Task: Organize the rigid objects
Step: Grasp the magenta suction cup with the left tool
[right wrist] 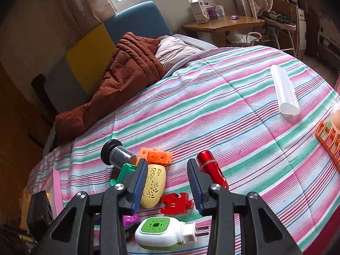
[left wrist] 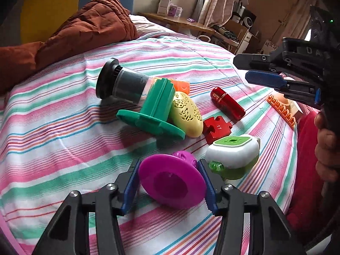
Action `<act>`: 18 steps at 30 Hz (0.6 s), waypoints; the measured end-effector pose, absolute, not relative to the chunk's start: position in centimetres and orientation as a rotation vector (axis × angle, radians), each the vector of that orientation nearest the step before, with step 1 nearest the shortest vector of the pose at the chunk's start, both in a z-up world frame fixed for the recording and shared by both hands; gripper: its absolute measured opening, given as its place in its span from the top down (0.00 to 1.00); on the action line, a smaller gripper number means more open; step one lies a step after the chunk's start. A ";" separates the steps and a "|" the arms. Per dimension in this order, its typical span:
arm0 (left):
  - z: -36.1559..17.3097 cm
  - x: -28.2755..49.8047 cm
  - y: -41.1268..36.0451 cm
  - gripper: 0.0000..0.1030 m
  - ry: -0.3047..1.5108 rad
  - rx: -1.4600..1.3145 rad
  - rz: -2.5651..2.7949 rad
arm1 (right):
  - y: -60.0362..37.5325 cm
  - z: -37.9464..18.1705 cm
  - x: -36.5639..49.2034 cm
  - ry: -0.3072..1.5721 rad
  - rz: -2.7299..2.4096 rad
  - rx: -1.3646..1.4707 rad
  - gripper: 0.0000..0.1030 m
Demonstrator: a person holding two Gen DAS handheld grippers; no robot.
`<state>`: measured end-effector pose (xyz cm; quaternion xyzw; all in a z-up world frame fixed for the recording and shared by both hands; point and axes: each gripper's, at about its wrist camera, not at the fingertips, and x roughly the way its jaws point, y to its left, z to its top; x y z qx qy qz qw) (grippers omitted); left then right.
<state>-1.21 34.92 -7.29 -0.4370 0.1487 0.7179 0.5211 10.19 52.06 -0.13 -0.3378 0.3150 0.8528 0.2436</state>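
A purple funnel-shaped toy [left wrist: 172, 182] is lying tilted on the striped bed, just beside a white-and-green plug-in device [left wrist: 232, 156]. Beyond them a red puzzle piece [left wrist: 216, 128], a yellow perforated case [left wrist: 187, 114], a red flashlight [left wrist: 227, 103] and a green stand [left wrist: 153, 114] are lying clustered

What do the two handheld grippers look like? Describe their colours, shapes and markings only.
Both match: the left gripper and right gripper have black angular linkage arms with silver round pivot bolts, and two flat blue ribbed pads. The right gripper's black body bears pale embossed lettering and a small green light. No cables or sleeves show.
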 end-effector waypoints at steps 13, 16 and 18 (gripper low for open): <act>-7.1 2.7 27.1 0.48 0.292 -1.066 1.922 | 55.2 -1.3 13.1 1.093 2.184 -0.811 0.63; -7.1 3.2 26.0 0.48 0.280 -1.071 1.944 | 56.6 -2.2 14.6 1.208 2.099 -0.760 0.63; -7.1 3.4 25.5 0.48 0.285 -1.067 1.957 | 57.3 -2.9 15.1 1.284 2.060 -0.750 0.63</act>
